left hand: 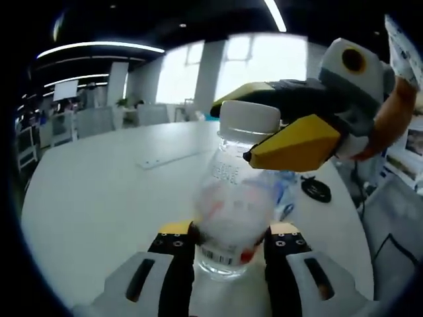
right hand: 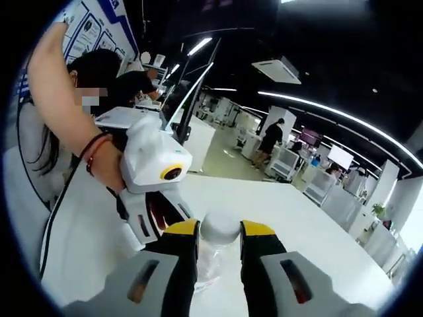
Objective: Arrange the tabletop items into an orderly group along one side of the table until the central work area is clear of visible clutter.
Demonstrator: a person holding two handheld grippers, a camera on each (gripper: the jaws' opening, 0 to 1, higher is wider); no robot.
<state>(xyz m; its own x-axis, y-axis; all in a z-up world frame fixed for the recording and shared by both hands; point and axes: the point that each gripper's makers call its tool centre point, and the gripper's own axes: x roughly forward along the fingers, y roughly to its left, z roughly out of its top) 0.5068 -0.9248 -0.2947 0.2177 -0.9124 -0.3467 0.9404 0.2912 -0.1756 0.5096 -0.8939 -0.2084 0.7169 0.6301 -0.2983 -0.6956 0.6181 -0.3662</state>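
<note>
A clear plastic bottle (left hand: 234, 211) with a printed label and a white cap (left hand: 250, 119) stands upright in front of me in the left gripper view. My left gripper (left hand: 231, 232) is shut on its lower body, one jaw on each side. From the right, my right gripper (left hand: 266, 120) reaches in with its yellow jaws closed around the cap. In the right gripper view the cap (right hand: 220, 228) sits pinched between the jaws of my right gripper (right hand: 220, 232). The white housing of my left gripper (right hand: 153, 162) shows just beyond, held by a person's hand. Whether the bottle's base touches the table is hidden.
The white round table (left hand: 99, 198) stretches away to the left. On it lie a flat pale strip (left hand: 172, 158) and a black round item (left hand: 316, 189) at the right. Chairs (left hand: 92, 122) stand beyond the far edge. A person's arm (right hand: 59, 99) fills the left.
</note>
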